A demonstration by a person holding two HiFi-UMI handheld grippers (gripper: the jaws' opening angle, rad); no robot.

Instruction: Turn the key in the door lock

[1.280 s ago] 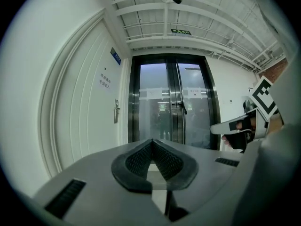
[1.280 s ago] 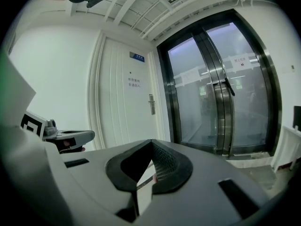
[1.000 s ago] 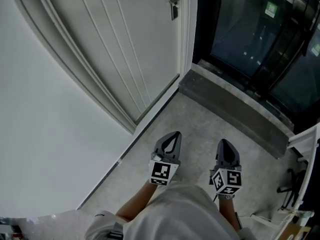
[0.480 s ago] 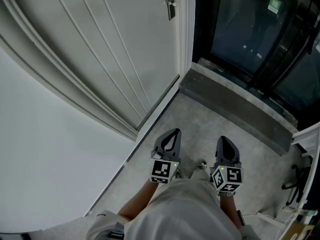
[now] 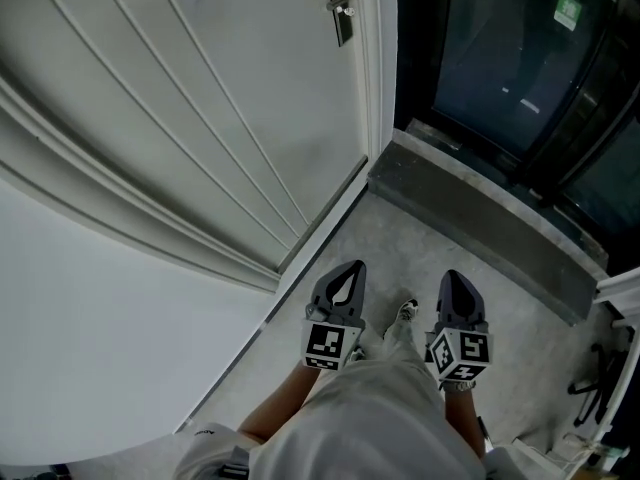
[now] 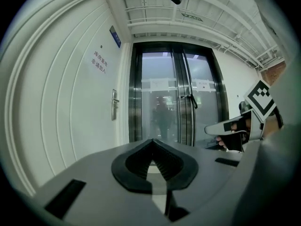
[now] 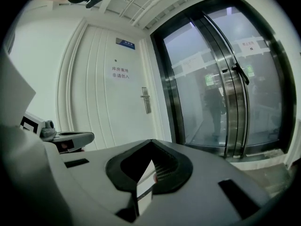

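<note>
- Door (image 5: 200,118) on the left, lock (image 5: 341,8) up on its right edge, well apart from both hand-held grippers.
- Left hand-held gripper (image 5: 350,273): jaws together, nothing in them.
- Right hand-held gripper (image 5: 455,280): same, closed and empty.

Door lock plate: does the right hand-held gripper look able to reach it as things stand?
Probably not yet. The right hand-held gripper, jaws shut, sits low by the person's body, well short of the lock plate on the white door. Nothing stands between them, so stepping closer should do.
</note>
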